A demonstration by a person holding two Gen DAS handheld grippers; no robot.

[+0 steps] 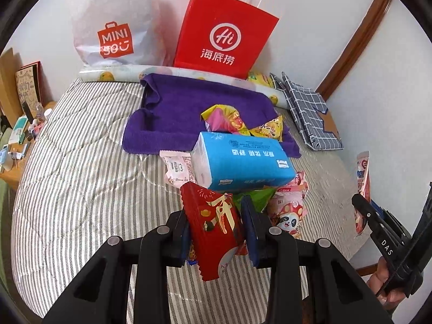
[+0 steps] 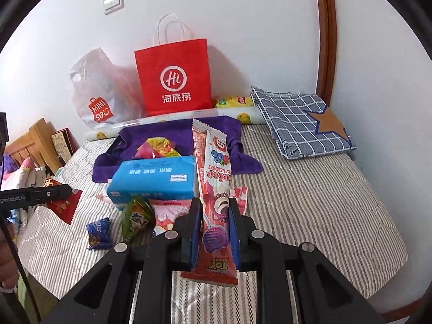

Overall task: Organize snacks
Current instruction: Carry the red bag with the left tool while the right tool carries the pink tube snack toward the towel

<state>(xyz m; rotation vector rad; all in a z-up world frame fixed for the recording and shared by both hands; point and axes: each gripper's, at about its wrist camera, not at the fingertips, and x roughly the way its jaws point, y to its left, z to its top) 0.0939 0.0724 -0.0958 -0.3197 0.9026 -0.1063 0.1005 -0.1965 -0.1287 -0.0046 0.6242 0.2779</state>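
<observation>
We hold a red snack packet (image 1: 213, 226) clamped in our left gripper (image 1: 216, 226) and a long pink stick snack (image 2: 214, 197), upright, in our right gripper (image 2: 213, 232), with the red paper bag (image 2: 174, 81) far ahead of both jaws.

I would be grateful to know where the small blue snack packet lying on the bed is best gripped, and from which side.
Grip the small blue snack packet across its puffed middle, coming from above. It lies flat on the striped bedspread, apart from the green packet, so fingers can close across its narrow width.
</observation>
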